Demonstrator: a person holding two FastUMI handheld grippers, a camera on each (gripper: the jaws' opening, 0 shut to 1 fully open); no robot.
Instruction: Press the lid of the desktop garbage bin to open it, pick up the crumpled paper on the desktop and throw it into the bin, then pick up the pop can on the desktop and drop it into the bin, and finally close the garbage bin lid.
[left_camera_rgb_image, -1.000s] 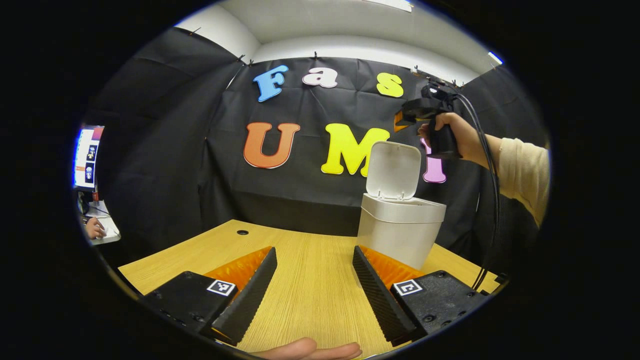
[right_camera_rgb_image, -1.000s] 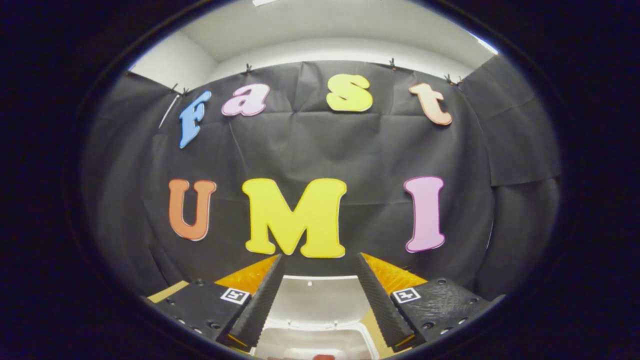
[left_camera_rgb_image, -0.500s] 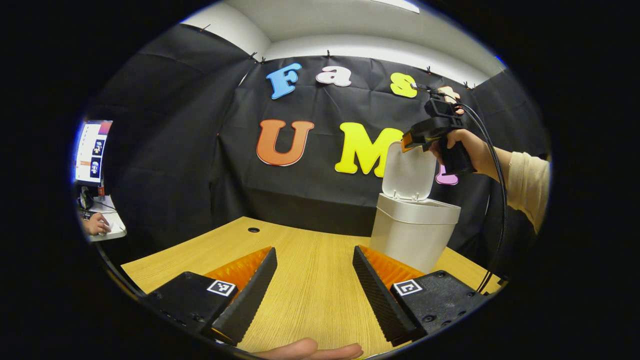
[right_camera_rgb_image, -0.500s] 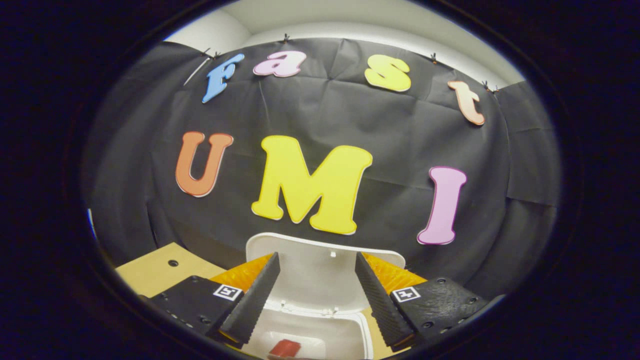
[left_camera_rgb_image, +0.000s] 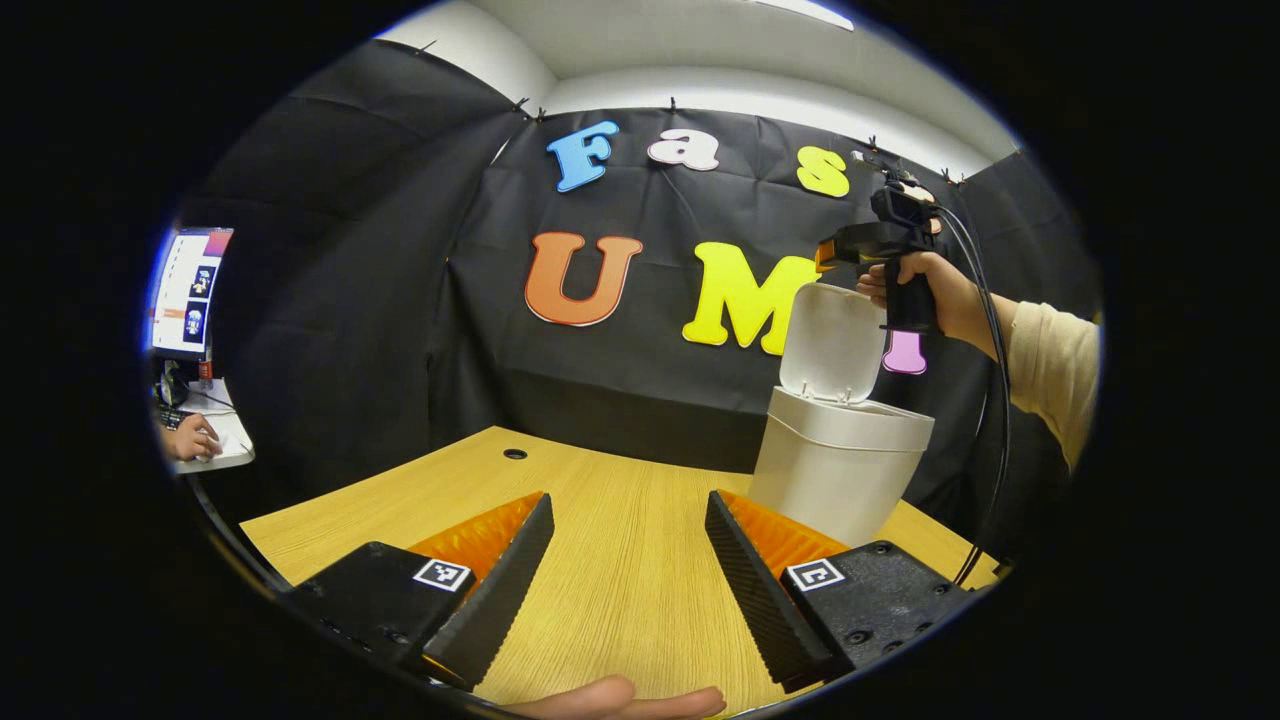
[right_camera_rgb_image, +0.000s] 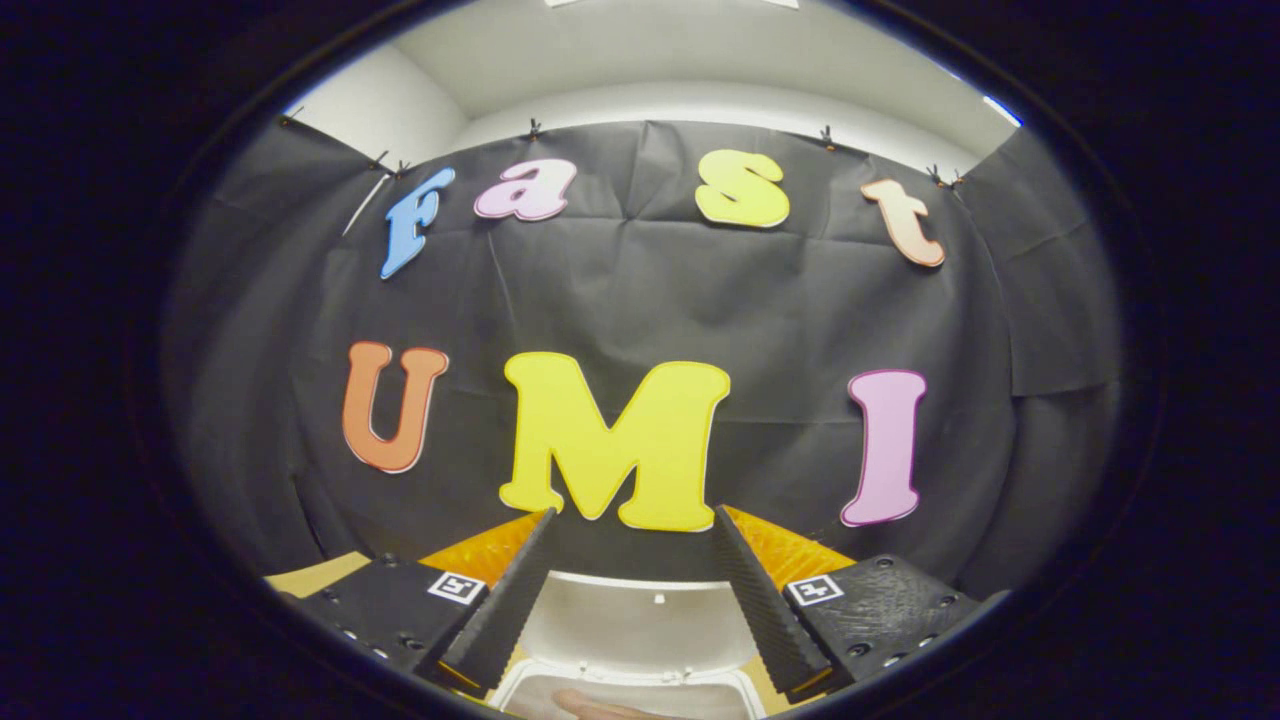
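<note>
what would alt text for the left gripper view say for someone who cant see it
A white desktop garbage bin stands on a wooden desk with its lid raised, while a hand holds the right gripper just above the lid's top edge. The left gripper sits open and empty over the desk in the foreground.

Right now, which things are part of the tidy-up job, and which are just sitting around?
Part of the job:
- bin, white, on the table
- lid, standing open
- right gripper, held above the lid, fingers apart
- left gripper, open, low over the table

Just around:
- table
- screen at the far left
- another person's hand under it
</note>
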